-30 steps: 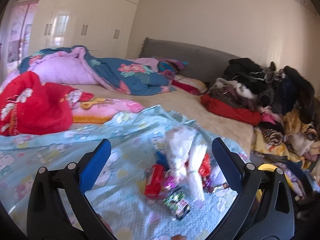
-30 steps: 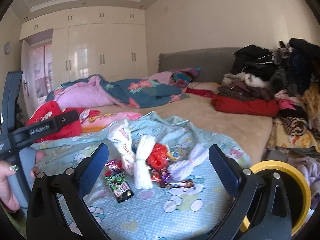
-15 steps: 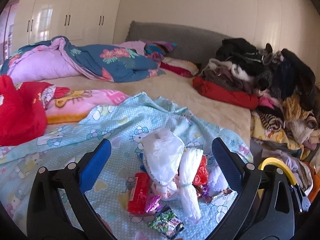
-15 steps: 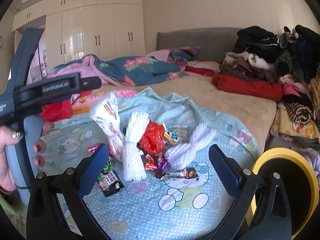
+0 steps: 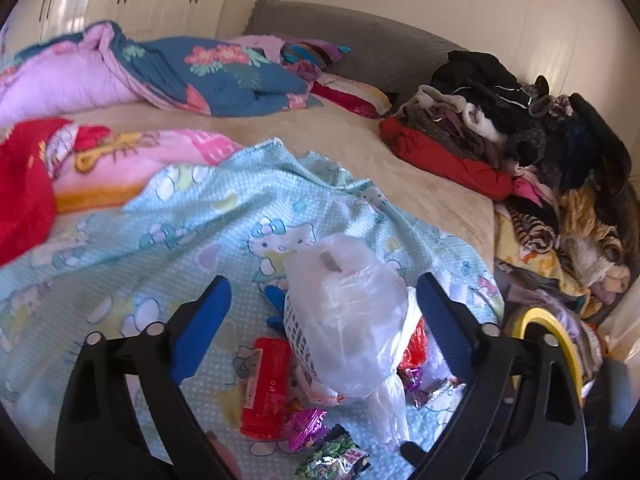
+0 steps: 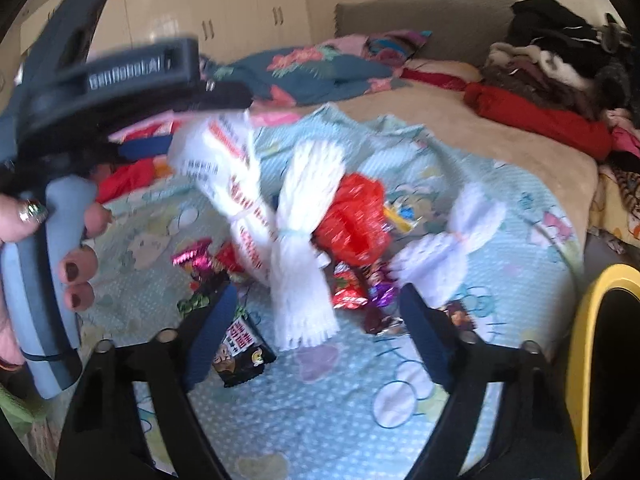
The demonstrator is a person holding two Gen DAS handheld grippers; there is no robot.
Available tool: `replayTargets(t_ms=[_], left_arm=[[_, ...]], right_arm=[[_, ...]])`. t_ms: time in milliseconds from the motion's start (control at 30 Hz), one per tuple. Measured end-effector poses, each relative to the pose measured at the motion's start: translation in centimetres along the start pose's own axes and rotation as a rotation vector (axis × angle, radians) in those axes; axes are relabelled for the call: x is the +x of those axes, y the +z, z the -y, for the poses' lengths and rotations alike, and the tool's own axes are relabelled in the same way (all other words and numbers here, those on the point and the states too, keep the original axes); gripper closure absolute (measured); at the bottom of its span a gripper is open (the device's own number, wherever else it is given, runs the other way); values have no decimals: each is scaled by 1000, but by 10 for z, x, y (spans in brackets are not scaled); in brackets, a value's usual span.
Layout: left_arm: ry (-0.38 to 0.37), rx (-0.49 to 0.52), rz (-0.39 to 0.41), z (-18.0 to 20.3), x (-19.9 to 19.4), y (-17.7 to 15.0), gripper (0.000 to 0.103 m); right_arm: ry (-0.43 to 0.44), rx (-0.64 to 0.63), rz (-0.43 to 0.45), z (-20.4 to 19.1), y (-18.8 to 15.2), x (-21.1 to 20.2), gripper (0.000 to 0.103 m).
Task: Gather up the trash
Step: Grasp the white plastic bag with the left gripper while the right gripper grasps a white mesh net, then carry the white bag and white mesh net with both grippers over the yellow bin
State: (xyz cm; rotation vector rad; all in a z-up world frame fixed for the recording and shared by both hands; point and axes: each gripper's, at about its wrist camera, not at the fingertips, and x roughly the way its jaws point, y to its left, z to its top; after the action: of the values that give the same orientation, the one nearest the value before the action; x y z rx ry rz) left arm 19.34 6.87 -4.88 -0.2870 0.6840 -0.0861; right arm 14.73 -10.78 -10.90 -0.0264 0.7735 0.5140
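A pile of trash lies on a light blue cartoon blanket on the bed. A white plastic bag stands between the fingers of my open left gripper, untouched. Beside it lie a red packet, a green snack pack and shiny wrappers. In the right wrist view the same bag, a white foam net, a red bag, a second foam net and a dark snack pack lie ahead of my open right gripper. The left gripper's body is at left there.
A yellow-rimmed bin stands by the bed at right; its rim also shows in the left wrist view. A heap of clothes fills the bed's right side. Quilts and a red blanket lie at the left.
Both grippers have moved forward and down toward the trash pile, which now looks larger. The left gripper's fingers now flank the white bag. Both stay open.
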Motion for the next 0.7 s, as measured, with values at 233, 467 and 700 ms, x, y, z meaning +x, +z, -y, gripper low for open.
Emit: replayTargets(t_ms=[233, 467, 700], left_arm=[[-45, -21, -42, -2, 8, -5, 41], [-66, -27, -46, 1, 8, -6, 55], [-79, -26, -25, 6, -2, -8, 65]], right_arm=[[75, 47, -113, 4, -8, 30, 76], [138, 86, -77, 11, -16, 12, 87], [180, 135, -27, 22, -15, -21, 87]])
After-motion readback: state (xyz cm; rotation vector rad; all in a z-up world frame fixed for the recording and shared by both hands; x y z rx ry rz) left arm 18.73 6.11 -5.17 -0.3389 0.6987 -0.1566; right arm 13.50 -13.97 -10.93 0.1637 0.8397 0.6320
